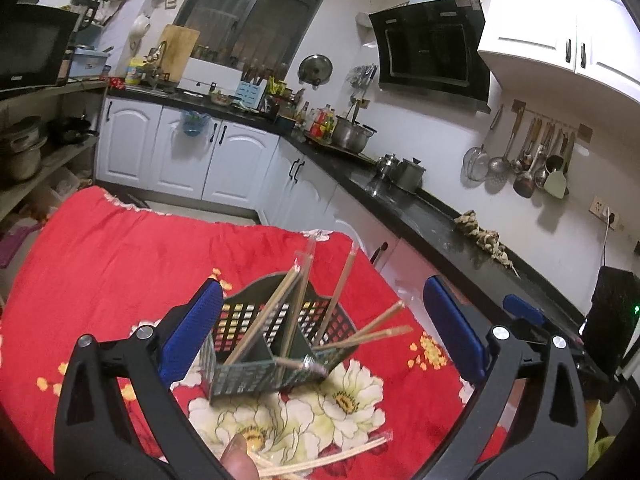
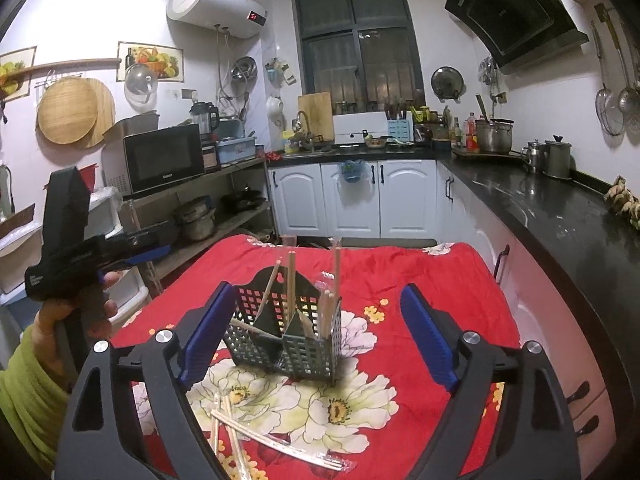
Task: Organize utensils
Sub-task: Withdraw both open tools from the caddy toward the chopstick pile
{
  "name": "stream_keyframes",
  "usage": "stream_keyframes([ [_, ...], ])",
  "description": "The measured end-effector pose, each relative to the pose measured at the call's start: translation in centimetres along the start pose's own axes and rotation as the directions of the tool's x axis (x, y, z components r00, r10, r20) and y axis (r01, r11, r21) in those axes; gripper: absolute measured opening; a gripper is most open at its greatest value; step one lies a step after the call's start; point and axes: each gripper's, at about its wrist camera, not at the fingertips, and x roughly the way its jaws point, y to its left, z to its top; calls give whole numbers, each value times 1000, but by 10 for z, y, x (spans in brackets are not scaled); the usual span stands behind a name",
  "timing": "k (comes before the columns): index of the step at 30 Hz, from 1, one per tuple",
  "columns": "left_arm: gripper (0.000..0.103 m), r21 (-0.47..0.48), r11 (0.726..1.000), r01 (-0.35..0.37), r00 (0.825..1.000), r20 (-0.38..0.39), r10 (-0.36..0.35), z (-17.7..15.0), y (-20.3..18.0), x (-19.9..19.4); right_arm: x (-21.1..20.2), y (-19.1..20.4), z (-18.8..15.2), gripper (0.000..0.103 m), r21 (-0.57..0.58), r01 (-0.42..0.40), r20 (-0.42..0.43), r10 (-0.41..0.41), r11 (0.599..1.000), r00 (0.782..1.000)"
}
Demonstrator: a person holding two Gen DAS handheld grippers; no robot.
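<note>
A dark green slotted utensil caddy [image 1: 276, 344] [image 2: 292, 336] stands on the red flowered cloth [image 1: 120, 264] [image 2: 420, 280]. Several wrapped chopsticks [image 1: 296, 300] [image 2: 291, 284] stand or lean in its compartments. More wrapped chopsticks [image 1: 320, 460] [image 2: 276, 442] lie loose on the cloth in front of it. My left gripper [image 1: 320, 328] is open and empty, its blue pads either side of the caddy and above it. My right gripper [image 2: 320, 336] is open and empty, also framing the caddy. The left gripper's body [image 2: 80, 256] shows at the left in the right wrist view.
A black countertop [image 2: 560, 216] runs along the right with pots [image 2: 494, 136] and a garlic braid [image 1: 484, 236]. White cabinets [image 2: 352, 200] stand behind the table. A shelf with a microwave [image 2: 164, 164] is at the left. Ladles hang on the wall [image 1: 532, 160].
</note>
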Motion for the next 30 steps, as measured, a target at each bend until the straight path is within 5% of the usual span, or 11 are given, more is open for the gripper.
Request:
stream_keyframes([
  [30,92,-95,992,-88,992,-93,79,-75,35,-34,13,19,-52,84,-5,-35,-122,34,999,992],
])
